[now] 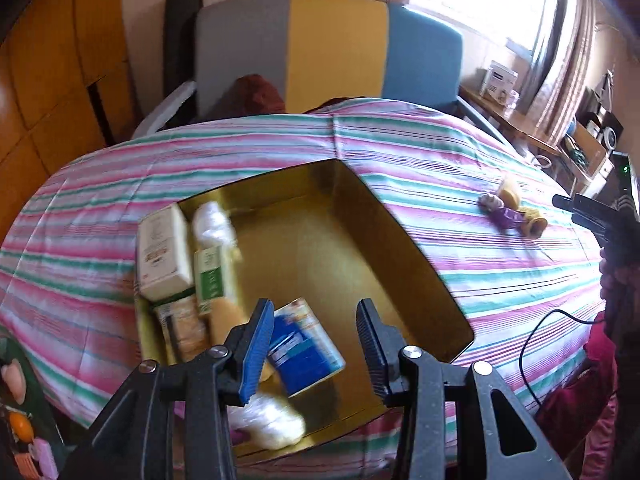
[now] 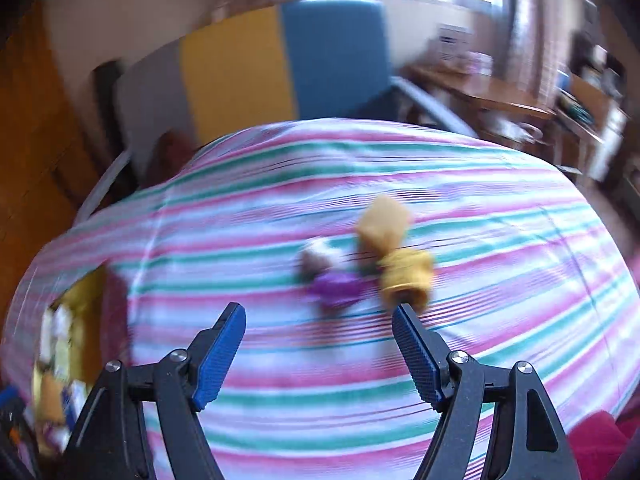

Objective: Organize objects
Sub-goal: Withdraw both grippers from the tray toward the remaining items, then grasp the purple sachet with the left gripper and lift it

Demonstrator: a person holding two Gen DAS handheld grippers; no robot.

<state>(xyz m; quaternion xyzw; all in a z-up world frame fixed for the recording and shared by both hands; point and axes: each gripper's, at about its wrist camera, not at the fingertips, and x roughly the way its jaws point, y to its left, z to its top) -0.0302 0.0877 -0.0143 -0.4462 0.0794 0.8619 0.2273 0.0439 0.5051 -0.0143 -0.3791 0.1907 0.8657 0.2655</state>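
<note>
Blue-padded jaws of the left gripper (image 1: 316,344) hang wide apart and empty over the gold box (image 1: 400,216) on the striped bedspread (image 1: 440,152), just above a blue packet (image 1: 304,344) inside it. Well to the right of the box, the right gripper (image 2: 320,344), equally wide and empty, faces two small toys (image 2: 360,268) lying touching each other. A careless close could catch both toys, or bunch the soft cloth beneath. Beyond the box, a headboard (image 1: 336,48) and cluttered desk (image 1: 516,120).
</note>
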